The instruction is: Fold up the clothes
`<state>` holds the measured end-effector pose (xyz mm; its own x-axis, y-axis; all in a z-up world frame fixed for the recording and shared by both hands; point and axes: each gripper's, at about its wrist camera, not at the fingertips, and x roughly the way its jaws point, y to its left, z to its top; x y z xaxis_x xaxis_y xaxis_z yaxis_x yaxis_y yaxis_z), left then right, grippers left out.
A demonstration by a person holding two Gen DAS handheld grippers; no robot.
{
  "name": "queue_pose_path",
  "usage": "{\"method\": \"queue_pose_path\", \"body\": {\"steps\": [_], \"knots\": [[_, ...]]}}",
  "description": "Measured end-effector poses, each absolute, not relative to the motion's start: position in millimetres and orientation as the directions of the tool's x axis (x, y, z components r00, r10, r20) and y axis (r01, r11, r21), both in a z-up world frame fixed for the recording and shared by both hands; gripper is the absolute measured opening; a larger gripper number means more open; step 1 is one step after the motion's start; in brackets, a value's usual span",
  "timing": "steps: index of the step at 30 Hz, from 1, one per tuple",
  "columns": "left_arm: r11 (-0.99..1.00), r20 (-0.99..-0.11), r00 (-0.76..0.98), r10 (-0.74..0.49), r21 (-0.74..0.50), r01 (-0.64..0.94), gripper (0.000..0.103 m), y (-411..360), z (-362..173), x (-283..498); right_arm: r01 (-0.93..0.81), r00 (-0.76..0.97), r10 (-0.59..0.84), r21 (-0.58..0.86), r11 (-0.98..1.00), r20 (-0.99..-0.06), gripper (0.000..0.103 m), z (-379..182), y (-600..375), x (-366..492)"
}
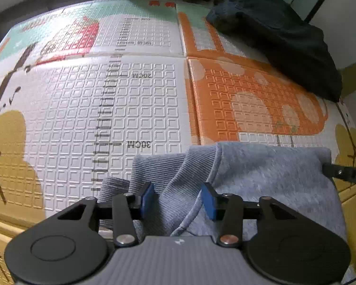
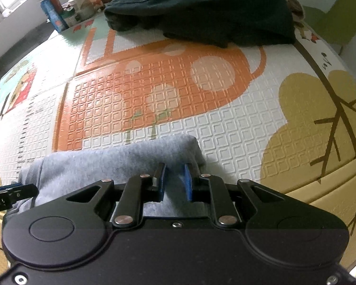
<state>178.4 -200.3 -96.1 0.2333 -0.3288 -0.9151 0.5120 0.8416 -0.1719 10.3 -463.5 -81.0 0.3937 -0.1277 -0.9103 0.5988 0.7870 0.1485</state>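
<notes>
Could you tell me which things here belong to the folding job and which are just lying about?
In the job: grey-blue sweatshirt, left gripper, right gripper.
Lying about: dark garment, clutter of containers beyond the play mat.

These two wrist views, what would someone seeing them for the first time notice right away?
First, the grey-blue sweatshirt bunched at the near edge of the patterned play mat, with the left gripper astride its ribbed hem, jaws apart, and the right gripper pinching a fold of it. Next, the dark garment heaped at the mat's far side, beside the big orange mug print.
</notes>
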Motion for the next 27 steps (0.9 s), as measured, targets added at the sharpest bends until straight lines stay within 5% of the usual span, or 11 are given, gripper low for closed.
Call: {"method": "queue_pose_path", "body": {"steps": [6,15,27], "knots": [[0.837,-0.901,0.272,-0.338,-0.156,0.525,0.042,-192.4,-73.0,170.9,0.598,0.468,-0.096,0.235,0.766,-0.879,0.033,-52.0,-466.9,-14.6],[0.844,-0.888,0.273,-0.369,-0.197,0.499,0.076,-164.5,-53.9,163.2,0.590,0.479,-0.093,0.241,0.771,-0.873,0.067,-39.8,-459.3,-54.0],[0.874,-0.916,0.143,-0.374,-0.296,0.385,0.086,-146.5,-102.2,165.3,0.604,0.453,0.018,0.322,0.729,-0.891,0.082,-78.9,-454.3,-72.6]]}}
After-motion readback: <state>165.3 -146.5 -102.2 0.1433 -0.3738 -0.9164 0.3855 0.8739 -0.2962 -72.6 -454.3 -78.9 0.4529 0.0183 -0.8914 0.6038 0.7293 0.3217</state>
